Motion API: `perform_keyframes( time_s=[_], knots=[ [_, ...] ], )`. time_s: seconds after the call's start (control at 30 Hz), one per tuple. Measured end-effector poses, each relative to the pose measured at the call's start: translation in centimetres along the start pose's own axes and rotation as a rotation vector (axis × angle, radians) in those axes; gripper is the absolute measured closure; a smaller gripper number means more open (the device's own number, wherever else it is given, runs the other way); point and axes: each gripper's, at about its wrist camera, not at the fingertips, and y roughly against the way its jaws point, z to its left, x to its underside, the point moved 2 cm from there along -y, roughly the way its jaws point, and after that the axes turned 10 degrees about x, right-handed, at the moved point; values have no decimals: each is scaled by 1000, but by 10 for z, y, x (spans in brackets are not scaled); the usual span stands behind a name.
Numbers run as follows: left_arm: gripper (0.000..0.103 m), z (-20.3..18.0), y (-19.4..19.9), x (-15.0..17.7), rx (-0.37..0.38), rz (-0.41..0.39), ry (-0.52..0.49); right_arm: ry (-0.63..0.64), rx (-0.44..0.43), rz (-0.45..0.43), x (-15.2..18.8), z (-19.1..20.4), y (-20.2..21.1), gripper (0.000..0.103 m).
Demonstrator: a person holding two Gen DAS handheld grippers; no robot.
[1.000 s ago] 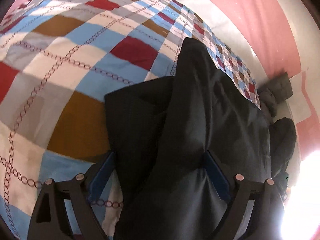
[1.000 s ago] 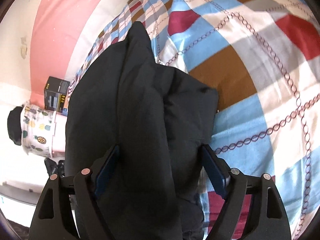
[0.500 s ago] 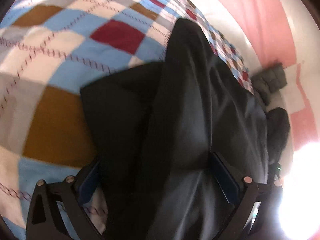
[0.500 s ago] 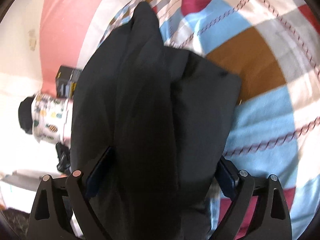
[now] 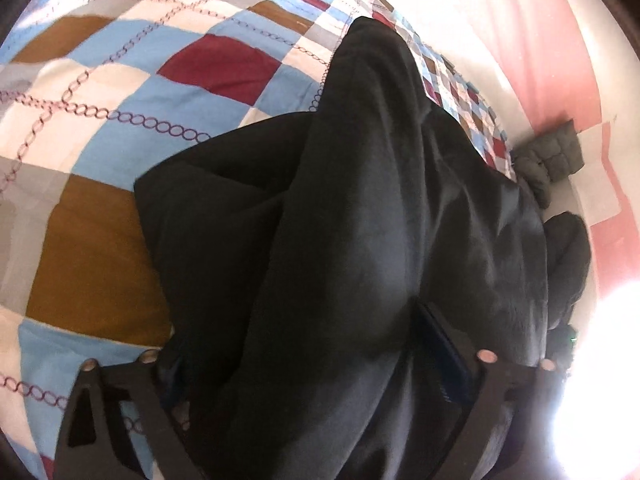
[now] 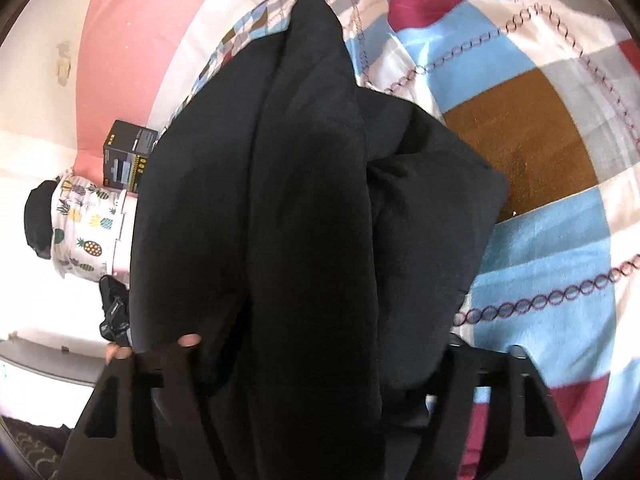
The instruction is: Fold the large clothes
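We see no writing that can be read; a dark box [image 6: 126, 156] at the left of the right wrist view carries print too small to make out.

In the left wrist view, our left gripper [image 5: 316, 352] sits at the bottom of the frame, its jaws wide and closing around a thick ridge of the black garment [image 5: 360, 220]. The right finger [image 5: 444, 356] lies against the cloth; the left one is partly buried in it, so we cannot tell whether the pads press yet.

In the right wrist view, our right gripper [image 6: 320, 364] also sits at the bottom of the frame, jaws closing with a bulky fold of the same black garment [image 6: 312, 200] bunched between them. The cloth covers the pads, so we cannot tell how firmly it is held.

The garment runs up the middle of both frames, lying on a checked bedspread [image 5: 120, 92] of blue, brown, red, grey and white squares with chain-link lines. A pineapple-print cloth [image 6: 84, 224] lies at the left edge of the right wrist view, just below the box. A padded grey item [image 5: 556, 152] rests at the right of the left wrist view, by a pink wall [image 5: 552, 40].
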Motion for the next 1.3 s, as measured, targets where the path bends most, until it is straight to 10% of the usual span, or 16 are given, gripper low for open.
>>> perform_keyframes(
  time_s=[0.3,0.73,1.3],
  knots=[
    [66,-52,29,7,-156,-48,-147,62,157,-84,2,51,27,63],
    [72,-99,98,6,-61,-172,-263,194,141,-224,9,119,84,66],
    [73,-97,150,-96,-107,-330,-303,318,65,-304,-56,195,51,66]
  ],
)
